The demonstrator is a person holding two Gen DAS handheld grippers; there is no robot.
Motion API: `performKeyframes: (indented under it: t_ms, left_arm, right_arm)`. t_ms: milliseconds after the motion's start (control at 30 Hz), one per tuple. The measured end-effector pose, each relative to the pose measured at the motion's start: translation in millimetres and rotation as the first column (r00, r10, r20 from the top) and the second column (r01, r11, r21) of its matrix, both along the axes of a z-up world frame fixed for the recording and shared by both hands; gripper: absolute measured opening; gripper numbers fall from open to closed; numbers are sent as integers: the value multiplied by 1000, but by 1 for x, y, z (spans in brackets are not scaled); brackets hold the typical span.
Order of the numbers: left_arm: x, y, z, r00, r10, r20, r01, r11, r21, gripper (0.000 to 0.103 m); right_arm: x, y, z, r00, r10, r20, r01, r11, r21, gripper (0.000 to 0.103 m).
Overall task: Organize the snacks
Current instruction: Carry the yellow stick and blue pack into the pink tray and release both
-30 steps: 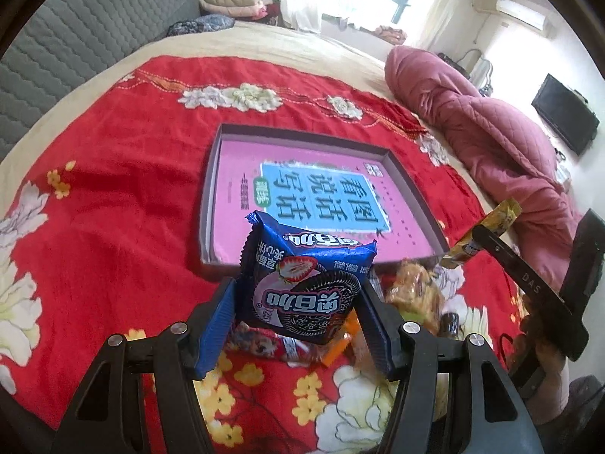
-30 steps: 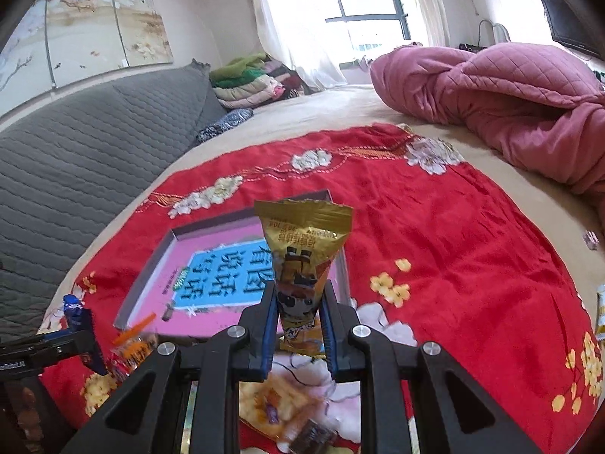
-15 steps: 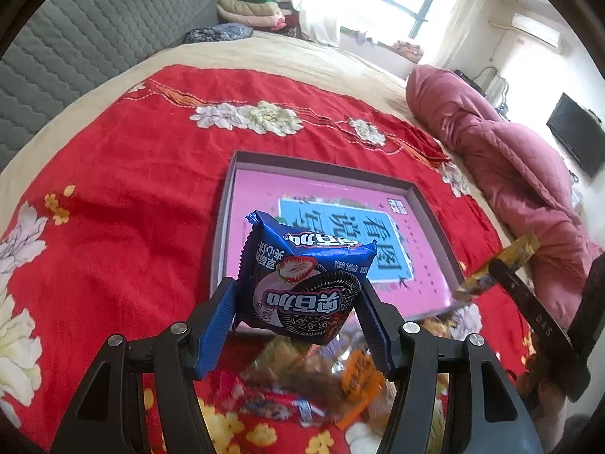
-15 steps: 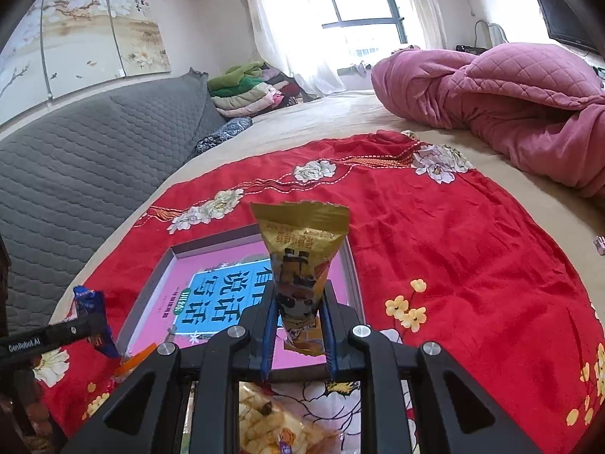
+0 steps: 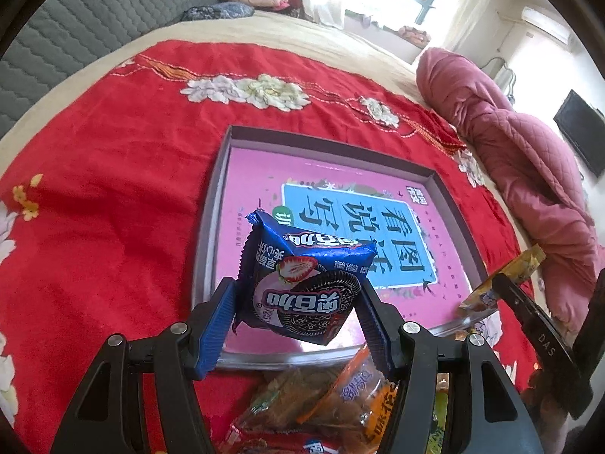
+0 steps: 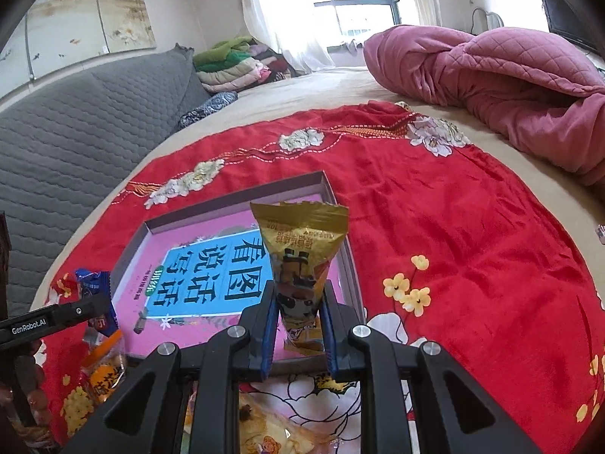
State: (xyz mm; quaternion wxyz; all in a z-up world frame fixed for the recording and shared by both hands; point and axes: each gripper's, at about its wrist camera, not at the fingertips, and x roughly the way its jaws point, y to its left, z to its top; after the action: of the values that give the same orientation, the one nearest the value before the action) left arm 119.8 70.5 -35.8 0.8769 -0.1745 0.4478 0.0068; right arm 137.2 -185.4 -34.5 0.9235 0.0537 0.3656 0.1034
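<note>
Left hand-held gripper (image 5: 298, 312) clamped on blue foil strawberry-cookie packet (image 5: 302, 287), right hand-held gripper (image 6: 297, 327) shut on gold foil snack pouch (image 6: 300, 261). Both held above near edge of shallow grey cardboard box lid (image 5: 211, 227) on the bed, probably for dropping inside, away from loose wrapped snacks (image 5: 321, 405) below.

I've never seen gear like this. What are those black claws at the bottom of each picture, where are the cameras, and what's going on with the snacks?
There is no robot here: a person holds a two-fingered clamp in each hand, and each clamp carries a wide-angle camera looking along its fingers. One picture comes from the left clamp, the other from the right.

The left gripper is closed on a blue cookie packet. The right gripper pinches a gold snack packet. Both hang over the near edge of a shallow box with a pink book cover inside, lying on a red flowered cloth on a bed. More loose snacks are piled just in front of the box.
</note>
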Motion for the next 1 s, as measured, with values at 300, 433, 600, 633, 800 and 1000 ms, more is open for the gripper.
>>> performKeyframes:
  t_ms: [300, 433, 600, 633, 800, 1000]
  left_arm:
    - [10, 1, -12, 1000, -19, -24, 19, 1000, -9, 65]
    - [13, 3, -16, 999, -26, -32, 26, 999, -20, 65]
    - [15, 3, -19, 999, -30, -38, 30, 999, -20, 66]
    - [15, 3, -19, 999, -32, -38, 31, 999, -21, 66]
    - [18, 4, -23, 998, -31, -48, 29, 999, -28, 66]
    - [19, 6, -24, 998, -32, -56, 30, 999, -43, 67]
  right_arm:
    - [9, 12, -12, 999, -5, -32, 4, 1000, -28, 21]
    - [10, 15, -15, 999, -4, -42, 3, 999, -40, 21]
    - [12, 14, -18, 998, -12, -58, 10, 999, -39, 21]
    - [12, 14, -18, 998, -12, -60, 10, 999, -38, 21]
    - [16, 15, -19, 997, -10, -71, 7, 999, -41, 21]
    - [17, 14, -21, 996, -10, -92, 7, 999, -38, 22]
